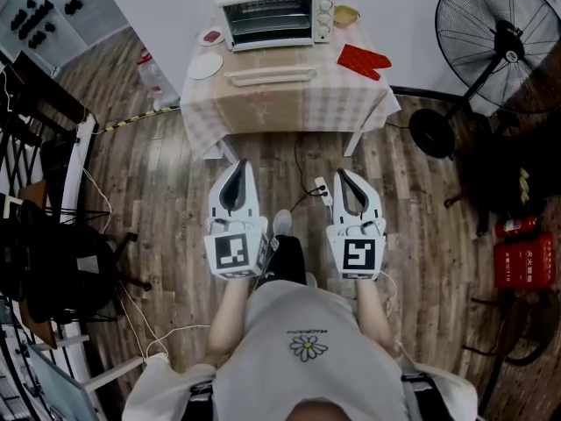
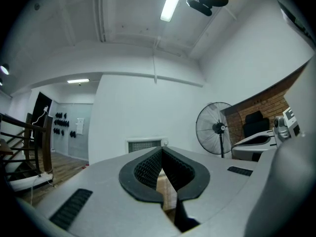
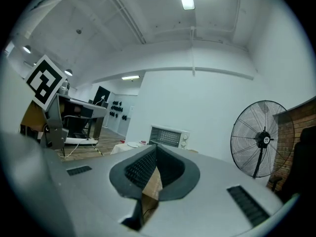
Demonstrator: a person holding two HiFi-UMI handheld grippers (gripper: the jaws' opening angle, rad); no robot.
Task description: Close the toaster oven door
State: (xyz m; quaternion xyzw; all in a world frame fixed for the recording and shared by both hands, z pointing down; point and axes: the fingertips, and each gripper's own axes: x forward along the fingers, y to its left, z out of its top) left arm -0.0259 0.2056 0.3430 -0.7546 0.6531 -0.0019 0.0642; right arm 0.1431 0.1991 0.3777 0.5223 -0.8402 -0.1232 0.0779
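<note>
Left gripper (image 1: 237, 170) and right gripper (image 1: 344, 179): jaws together, empty, well apart from oven (image 1: 274, 11). Door (image 1: 269, 76) open.

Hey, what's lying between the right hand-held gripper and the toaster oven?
In the head view: wood floor with a white power strip, then the tablecloth and the lowered door of the toaster oven.

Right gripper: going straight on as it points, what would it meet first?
Probably the front edge of the table, before the toaster oven; relative height is unclear.
</note>
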